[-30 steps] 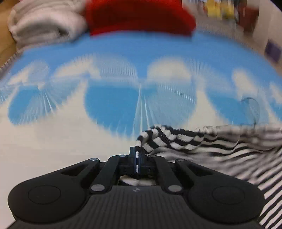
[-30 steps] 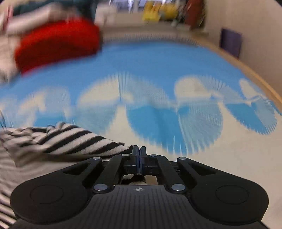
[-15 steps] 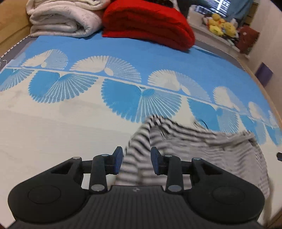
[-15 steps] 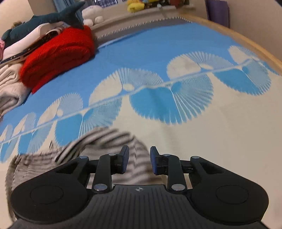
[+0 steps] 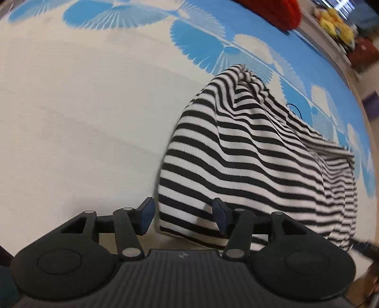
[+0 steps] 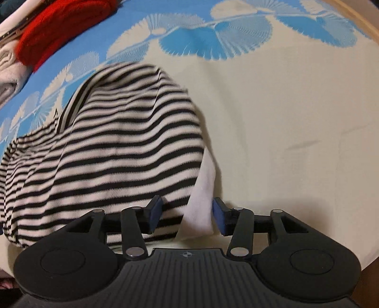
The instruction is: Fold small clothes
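The left gripper (image 5: pixel 182 219) has its blue-padded fingers (image 5: pixel 145 214) spread and still opening; the near corner of the striped garment (image 5: pixel 236 161) lies between them, but neither pad presses on it — the cloth is released. The right gripper (image 6: pixel 187 216) is the same: its pads (image 6: pixel 219 219) are parting, with the striped hem and a white inner layer (image 6: pixel 201 201) of the garment sitting in the gap, loose and ungripped.

From the left wrist view, the black-and-white striped garment spreads away from the fingers up and to the right, rumpled into soft ridges, its far end rising to a peak. It rests on a bed cover (image 5: pixel 83 118) that is cream near the grippers and blue with white fan shapes farther off. A folded red blanket (image 6: pixel 61 26) lies at the far edge of the cover, with pale folded bedding (image 6: pixel 8 68) beside it — both well apart from the garment. Yellow soft toys (image 5: pixel 336 22) sit blurred in the background.
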